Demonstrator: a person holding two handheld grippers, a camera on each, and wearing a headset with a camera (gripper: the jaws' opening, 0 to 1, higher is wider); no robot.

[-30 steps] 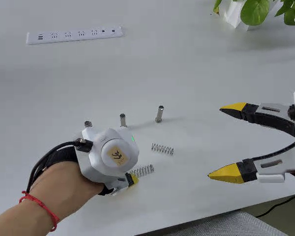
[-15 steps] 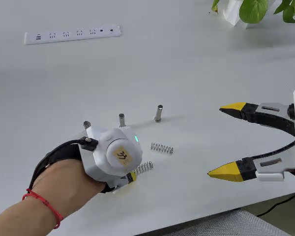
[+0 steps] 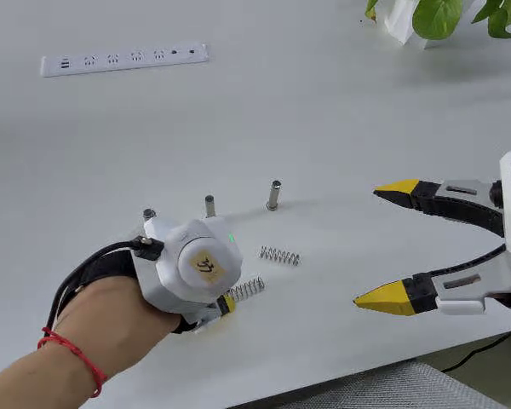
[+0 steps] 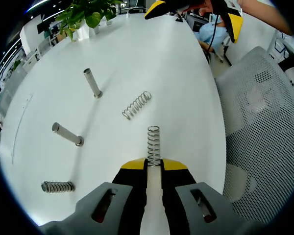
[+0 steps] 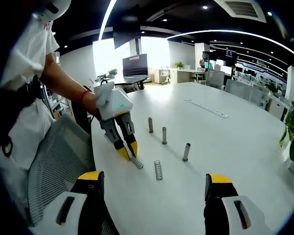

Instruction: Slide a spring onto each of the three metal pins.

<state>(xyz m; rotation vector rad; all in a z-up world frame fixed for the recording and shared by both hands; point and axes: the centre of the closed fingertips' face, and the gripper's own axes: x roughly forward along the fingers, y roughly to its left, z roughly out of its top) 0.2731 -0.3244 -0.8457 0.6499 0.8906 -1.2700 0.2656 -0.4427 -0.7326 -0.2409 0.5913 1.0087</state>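
there are three metal pins in a row beyond the left gripper (image 3: 227,305): a far pin (image 3: 274,195), a middle pin (image 3: 209,205) and a near pin (image 3: 149,213). there are three springs: a sleeved spring (image 4: 58,186) on the near pin, a loose spring (image 3: 279,255) just beyond the left gripper, and a held spring (image 3: 247,289) pinched in its jaws. there are two grippers, counting the right gripper (image 3: 366,245), plus one power strip (image 3: 125,60) and one plant (image 3: 443,15), both well beyond the left gripper.

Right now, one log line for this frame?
left gripper: shut on spring | right gripper: open | second spring: loose | sprung pin: one | bare pins: two
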